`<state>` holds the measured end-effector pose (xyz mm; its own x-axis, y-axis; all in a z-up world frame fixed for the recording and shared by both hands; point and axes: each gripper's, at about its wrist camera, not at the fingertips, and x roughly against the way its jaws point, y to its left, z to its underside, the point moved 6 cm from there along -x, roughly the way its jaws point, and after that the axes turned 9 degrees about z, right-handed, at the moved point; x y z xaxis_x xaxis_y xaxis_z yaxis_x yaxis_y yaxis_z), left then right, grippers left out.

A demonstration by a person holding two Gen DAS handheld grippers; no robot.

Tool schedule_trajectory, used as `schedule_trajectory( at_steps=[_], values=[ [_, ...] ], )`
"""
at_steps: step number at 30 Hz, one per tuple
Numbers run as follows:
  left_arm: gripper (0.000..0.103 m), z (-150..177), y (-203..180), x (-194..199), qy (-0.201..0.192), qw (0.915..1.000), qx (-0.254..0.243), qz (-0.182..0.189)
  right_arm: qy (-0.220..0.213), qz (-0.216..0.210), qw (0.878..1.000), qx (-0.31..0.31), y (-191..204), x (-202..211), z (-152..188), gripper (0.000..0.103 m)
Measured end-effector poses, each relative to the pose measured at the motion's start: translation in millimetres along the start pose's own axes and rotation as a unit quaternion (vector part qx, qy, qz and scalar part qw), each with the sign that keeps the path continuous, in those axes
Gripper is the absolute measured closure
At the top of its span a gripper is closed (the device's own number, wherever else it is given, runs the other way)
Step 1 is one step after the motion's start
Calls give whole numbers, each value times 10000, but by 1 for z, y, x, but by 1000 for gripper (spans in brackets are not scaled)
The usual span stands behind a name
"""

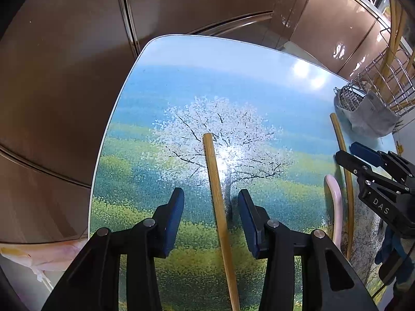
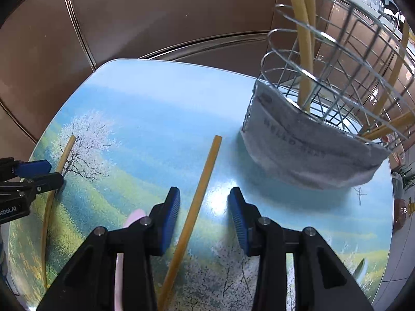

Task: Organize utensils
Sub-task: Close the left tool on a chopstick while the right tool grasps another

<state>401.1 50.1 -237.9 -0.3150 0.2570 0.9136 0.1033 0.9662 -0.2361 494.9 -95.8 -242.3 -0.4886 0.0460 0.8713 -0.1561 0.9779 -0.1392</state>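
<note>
Two wooden utensil handles lie on the tree-print table (image 1: 160, 83). My left gripper (image 1: 210, 206) is open with one wooden handle (image 1: 219, 207) lying between its fingers. My right gripper (image 2: 204, 204) is open over the other wooden handle (image 2: 197, 204), which also shows in the left wrist view (image 1: 346, 171). A pink utensil (image 1: 337, 207) lies between the two handles and is partly hidden under my right gripper's left finger (image 2: 132, 219). A wire utensil basket (image 2: 334, 59) wrapped in a grey cloth (image 2: 306, 153) holds several wooden handles at the table's far right.
Brown cabinet panels (image 1: 64, 77) surround the table on the left and far sides. The table edge (image 1: 114, 119) curves close on the left. The basket also shows in the left wrist view (image 1: 384, 85), at the far right.
</note>
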Motion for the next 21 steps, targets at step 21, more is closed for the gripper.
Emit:
schedule_trajectory(
  at_steps=[21],
  values=[
    [61, 3, 1, -1, 102, 9999, -83, -55, 432, -194, 9963, 716, 19, -9, -16, 92]
  ],
)
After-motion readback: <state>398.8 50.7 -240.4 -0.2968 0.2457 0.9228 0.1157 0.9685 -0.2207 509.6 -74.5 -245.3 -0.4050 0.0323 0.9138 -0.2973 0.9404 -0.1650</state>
